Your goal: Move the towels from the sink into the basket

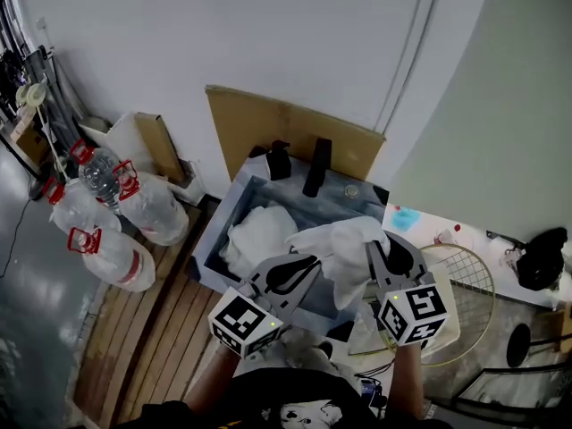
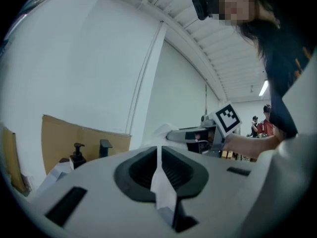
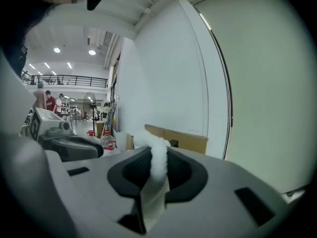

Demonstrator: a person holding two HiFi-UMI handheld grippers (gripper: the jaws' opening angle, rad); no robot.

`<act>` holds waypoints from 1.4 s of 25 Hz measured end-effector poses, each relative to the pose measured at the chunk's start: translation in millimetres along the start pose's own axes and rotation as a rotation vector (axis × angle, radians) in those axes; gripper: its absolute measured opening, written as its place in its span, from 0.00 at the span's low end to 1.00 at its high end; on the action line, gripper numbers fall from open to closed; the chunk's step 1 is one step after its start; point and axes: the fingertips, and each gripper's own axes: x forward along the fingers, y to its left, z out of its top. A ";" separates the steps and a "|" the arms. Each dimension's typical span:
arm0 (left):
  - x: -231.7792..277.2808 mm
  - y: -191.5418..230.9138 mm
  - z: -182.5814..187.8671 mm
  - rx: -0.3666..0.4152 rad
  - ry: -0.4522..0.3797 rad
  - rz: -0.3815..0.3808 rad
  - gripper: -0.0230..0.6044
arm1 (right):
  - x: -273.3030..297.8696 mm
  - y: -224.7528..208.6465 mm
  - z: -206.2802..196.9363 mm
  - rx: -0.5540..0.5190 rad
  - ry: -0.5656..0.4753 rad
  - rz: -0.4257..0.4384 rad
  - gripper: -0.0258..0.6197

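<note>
Holding towel (image 1: 344, 244) over sink (image 1: 234, 206); water jugs (image 1: 116, 239) left; wire basket (image 1: 469, 280) right

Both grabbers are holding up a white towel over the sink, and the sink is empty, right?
Not quite. The sink isn't empty: a second towel lies in it, as the head view shows. The rest is right: the left gripper and right gripper both hold a white towel up over the sink.

Head camera downward (gripper cameras level)
</note>
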 end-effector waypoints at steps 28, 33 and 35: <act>229.3 -245.5 -45.6 0.039 0.123 -0.477 0.08 | -261.5 -266.9 -122.3 0.158 0.063 -0.495 0.13; 251.3 -285.8 -63.2 0.049 0.163 -0.561 0.08 | -293.4 -293.5 -176.3 0.178 0.139 -0.576 0.13; 257.2 -297.6 -69.1 0.055 0.178 -0.585 0.08 | -301.2 -301.3 -200.9 0.182 0.176 -0.603 0.13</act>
